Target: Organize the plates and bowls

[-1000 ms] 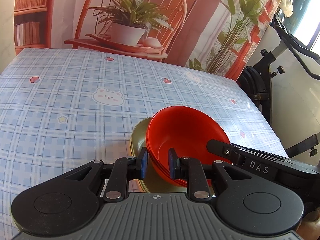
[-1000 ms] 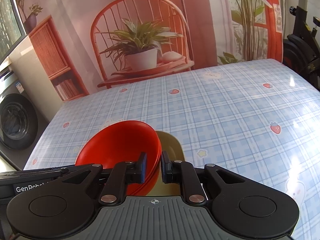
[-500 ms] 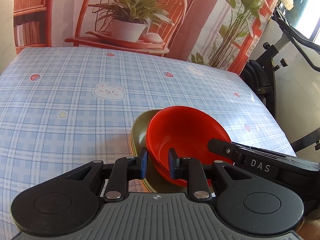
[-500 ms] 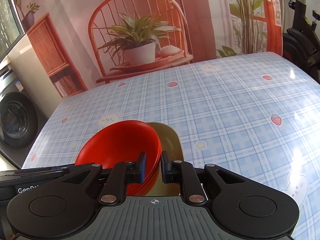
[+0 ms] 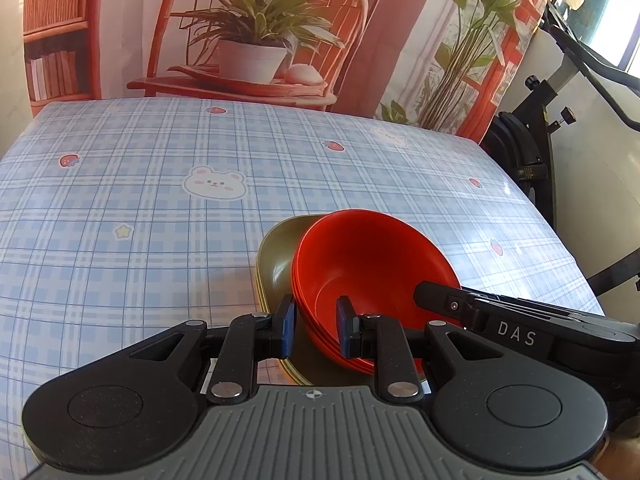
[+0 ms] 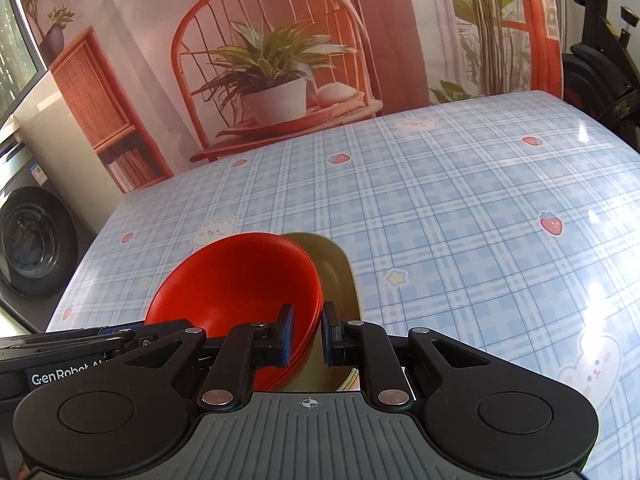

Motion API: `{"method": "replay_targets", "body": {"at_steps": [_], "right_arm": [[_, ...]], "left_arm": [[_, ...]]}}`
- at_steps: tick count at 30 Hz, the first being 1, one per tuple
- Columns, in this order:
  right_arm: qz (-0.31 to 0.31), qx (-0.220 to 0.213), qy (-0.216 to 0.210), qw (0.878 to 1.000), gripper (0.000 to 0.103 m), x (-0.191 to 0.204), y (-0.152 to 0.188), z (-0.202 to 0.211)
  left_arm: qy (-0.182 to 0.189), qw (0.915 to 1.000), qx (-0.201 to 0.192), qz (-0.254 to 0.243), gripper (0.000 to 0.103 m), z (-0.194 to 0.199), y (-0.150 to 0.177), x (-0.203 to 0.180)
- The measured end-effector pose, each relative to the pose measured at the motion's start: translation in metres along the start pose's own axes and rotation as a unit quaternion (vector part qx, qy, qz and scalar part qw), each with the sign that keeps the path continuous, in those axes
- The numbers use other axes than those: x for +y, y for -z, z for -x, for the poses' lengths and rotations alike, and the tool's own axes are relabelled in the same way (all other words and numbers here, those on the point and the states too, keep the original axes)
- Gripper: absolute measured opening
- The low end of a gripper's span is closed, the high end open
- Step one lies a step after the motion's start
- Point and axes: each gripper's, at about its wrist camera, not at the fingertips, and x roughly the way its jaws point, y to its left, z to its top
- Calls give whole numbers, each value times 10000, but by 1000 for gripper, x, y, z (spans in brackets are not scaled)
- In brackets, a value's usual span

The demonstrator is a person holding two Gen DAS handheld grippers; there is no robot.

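The left gripper [image 5: 316, 330] is narrowly closed, clamping the near-left rim of the red bowl stack [image 5: 368, 264]. The right gripper [image 6: 307, 336] grips the opposite rim likewise. The nested, glossy red bowls tilt inside an olive-green dish [image 5: 280, 264] on the plaid tablecloth [image 5: 160, 220], between both grippers.

Table [image 5: 160, 200] covered in blue plaid cloth printed with bears, strawberries, stars; glare patches on its right side in the right wrist view. Behind it a printed backdrop [image 6: 280, 40]: red wire chair, potted plant, orange bookshelf, tall green plants. Black exercise bike [image 5: 532, 152] just beside the table's right edge, bright window [image 5: 616, 20] above it. Washing machine [image 6: 28, 240] at far left, window [image 6: 16, 40] above.
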Motion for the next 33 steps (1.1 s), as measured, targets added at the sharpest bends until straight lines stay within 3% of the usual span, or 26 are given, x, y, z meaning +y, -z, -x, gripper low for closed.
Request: {"method": "replay_targets", "body": {"at_steps": [10,15,25,28,30,33], "right_arm": [[38,-103,-3,9999,15,1,-3,11],[66,-210,-5,9998,17,0,-4,20],[269,-505,110,9983,20,5,-8,48],[368,-634,171,9972,26,9,-8,60],[438,-731,205,9961,30,11,-9,69],[540,-909,241,9941,46,15,-9,87]], "left_arm": [[-345,9990,-127,-238,25,9,-4,-5],[-452,9982,-263,-296,33,18,-4,-7],[-607,9954,-617,-421,40,48,-3,-18],[-565,9943,-796,-428,54,63,-3,-22],[-599,9925,-943,-493,69,74,-2,-27],[-522,9904,-1148,-568,75,93,0,-33]]}}
